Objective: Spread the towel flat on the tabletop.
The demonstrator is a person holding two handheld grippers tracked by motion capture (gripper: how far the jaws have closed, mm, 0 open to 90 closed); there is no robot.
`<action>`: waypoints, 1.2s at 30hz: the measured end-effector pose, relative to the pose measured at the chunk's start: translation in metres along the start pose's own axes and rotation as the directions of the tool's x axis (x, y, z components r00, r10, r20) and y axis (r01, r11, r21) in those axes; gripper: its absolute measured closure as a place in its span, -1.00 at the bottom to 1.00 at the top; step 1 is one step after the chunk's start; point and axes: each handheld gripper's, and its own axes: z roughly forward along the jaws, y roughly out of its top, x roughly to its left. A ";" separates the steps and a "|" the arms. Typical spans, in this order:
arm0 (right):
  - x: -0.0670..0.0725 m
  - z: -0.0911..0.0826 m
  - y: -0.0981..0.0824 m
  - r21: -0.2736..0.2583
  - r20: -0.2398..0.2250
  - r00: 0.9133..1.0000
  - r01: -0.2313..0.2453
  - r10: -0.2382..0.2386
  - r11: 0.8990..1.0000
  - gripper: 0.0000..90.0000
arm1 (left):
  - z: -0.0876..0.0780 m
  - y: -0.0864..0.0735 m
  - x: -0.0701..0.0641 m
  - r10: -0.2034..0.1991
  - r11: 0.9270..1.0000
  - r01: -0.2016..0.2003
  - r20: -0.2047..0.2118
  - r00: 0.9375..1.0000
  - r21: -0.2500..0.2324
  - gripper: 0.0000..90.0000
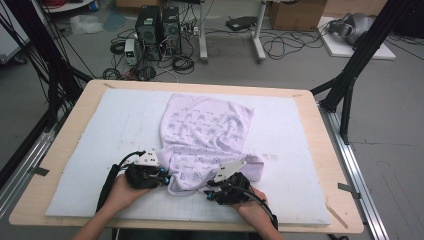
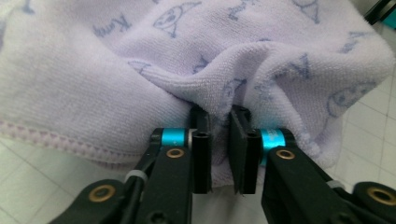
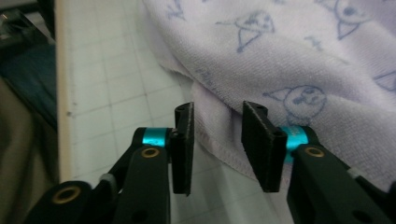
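A lilac towel [image 1: 205, 130] printed with small blue figures lies crumpled on the white gridded mat [image 1: 300, 150], its near hem bunched up. At the towel's near left corner my left gripper [image 1: 166, 179] is shut on a raised fold of cloth. The left gripper view shows the fold of towel [image 2: 140, 70] pinched between the two pads of that gripper [image 2: 219, 126]. My right gripper [image 1: 207, 194] sits at the near hem, right of the left one. In the right gripper view its jaws [image 3: 217, 112] stand apart around the stitched edge of the towel [image 3: 280, 56], with a gap showing at both pads.
The mat covers most of a wooden table [image 1: 320, 115]; its near edge runs just behind both hands. Black frame posts [image 1: 350, 75] stand at the table's right and left. Computers [image 1: 157, 30] and cables lie on the floor beyond.
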 end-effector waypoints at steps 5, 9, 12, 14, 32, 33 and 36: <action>-0.001 0.006 0.000 0.022 0.002 1.000 0.029 -0.029 0.999 0.89 | -0.008 0.004 0.000 -0.002 1.000 0.002 -0.003 1.000 -0.012 0.85; -0.004 -0.005 -0.002 0.005 -0.055 0.998 0.020 -0.019 1.000 0.92 | -0.031 0.010 0.003 -0.013 0.998 0.013 -0.011 1.000 -0.055 0.85; -0.005 -0.026 -0.003 -0.032 -0.077 0.997 0.020 -0.023 0.999 0.93 | -0.054 0.016 0.006 -0.026 0.996 0.025 -0.012 1.000 -0.089 0.85; -0.006 -0.045 -0.004 -0.075 -0.077 0.997 0.009 -0.015 0.997 0.93 | -0.067 0.019 0.006 -0.028 0.994 0.028 0.007 1.000 -0.109 0.85; -0.084 -0.079 -0.023 -0.017 0.116 0.985 -0.124 0.125 0.992 0.92 | -0.027 0.039 0.033 -0.076 0.996 0.073 -0.073 0.994 -0.041 0.22; -0.088 -0.077 -0.027 -0.011 0.114 0.984 -0.140 0.140 0.990 0.92 | -0.031 0.038 0.031 -0.074 0.996 0.071 -0.069 0.995 -0.052 0.18; -0.091 -0.076 -0.032 -0.036 0.088 0.982 -0.165 0.168 0.986 0.89 | -0.038 0.036 0.023 -0.071 0.995 0.066 -0.054 0.996 -0.076 0.16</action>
